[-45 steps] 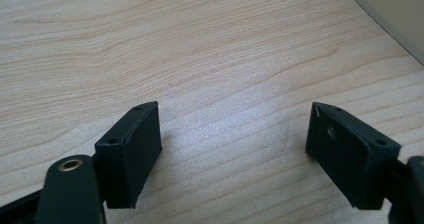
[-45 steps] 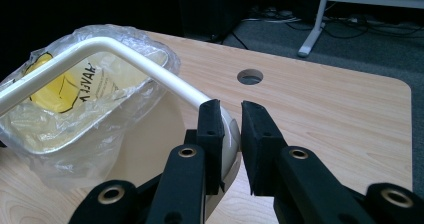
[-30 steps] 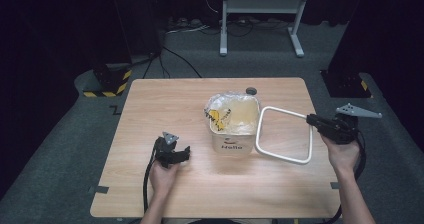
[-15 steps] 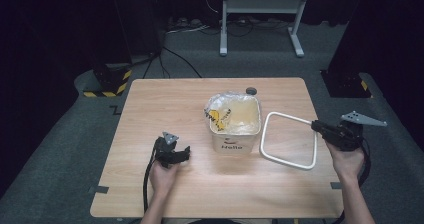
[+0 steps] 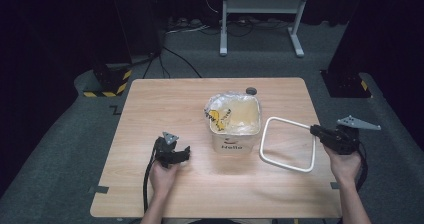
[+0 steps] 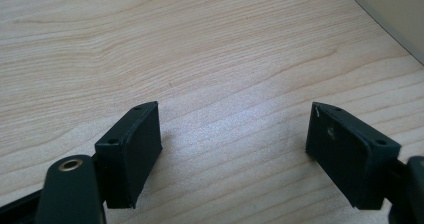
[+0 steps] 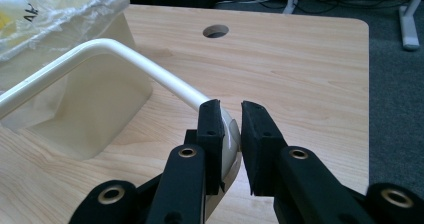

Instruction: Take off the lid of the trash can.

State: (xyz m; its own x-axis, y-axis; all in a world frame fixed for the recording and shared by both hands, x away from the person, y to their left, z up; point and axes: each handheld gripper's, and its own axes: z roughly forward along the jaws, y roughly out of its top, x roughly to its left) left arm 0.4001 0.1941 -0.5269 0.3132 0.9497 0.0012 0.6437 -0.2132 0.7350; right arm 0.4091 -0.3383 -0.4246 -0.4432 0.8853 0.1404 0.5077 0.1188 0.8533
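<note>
While the right gripper (image 7: pixel 231 118) clamps the white frame (image 5: pixel 287 144) to set it beside the bin (image 5: pixel 235 121), the left gripper (image 6: pixel 232 149) rests wide, empty.

We note a wooden desk (image 5: pixel 150 114) with rounded corners and a round cable hole (image 5: pixel 250 90) near its far edge. It stands on grey carpet (image 5: pixel 65 149). Behind it, a white metal stand (image 5: pixel 260 14) with cables (image 5: pixel 195 26) on the floor at its foot. Left of the desk's far corner, a dark base with yellow-black hazard tape (image 5: pixel 107 86). Black tape marks (image 5: pixel 99 189) lie at the desk's near corners.
</note>
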